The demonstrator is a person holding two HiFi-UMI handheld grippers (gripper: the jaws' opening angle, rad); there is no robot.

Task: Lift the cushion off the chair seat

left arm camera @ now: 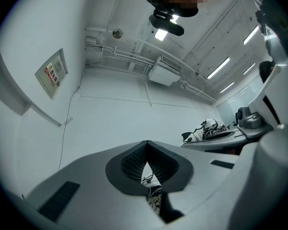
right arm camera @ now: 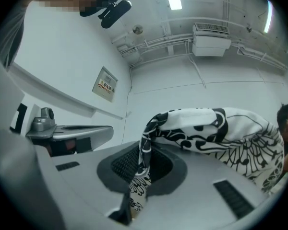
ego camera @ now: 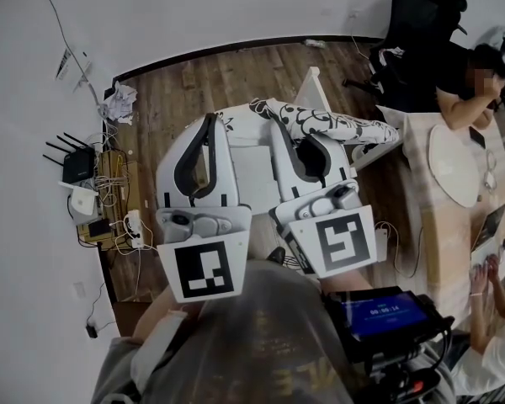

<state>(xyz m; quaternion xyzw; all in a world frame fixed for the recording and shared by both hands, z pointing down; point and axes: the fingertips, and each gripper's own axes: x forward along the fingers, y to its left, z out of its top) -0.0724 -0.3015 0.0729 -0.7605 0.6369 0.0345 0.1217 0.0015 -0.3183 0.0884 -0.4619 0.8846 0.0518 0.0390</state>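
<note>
Cushion (ego camera: 337,126), black-and-white patterned, stretches out ahead of both sets of jaws with the white chair (ego camera: 254,175) below them, right gripper (right arm camera: 144,147) clamped tight on a fold of its edge, left gripper (left arm camera: 146,152) pinched shut on another bit of its fabric

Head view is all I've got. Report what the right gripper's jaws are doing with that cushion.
Observer: The right gripper view shows the right gripper shut on a fold of the black-and-white cushion.
Operator: Now the left one.
Observer: The left gripper is shut too, with patterned cushion fabric pinched between its pads.
Operator: Tell me what's up above.
Observer: An air conditioner is mounted high on the wall.
</note>
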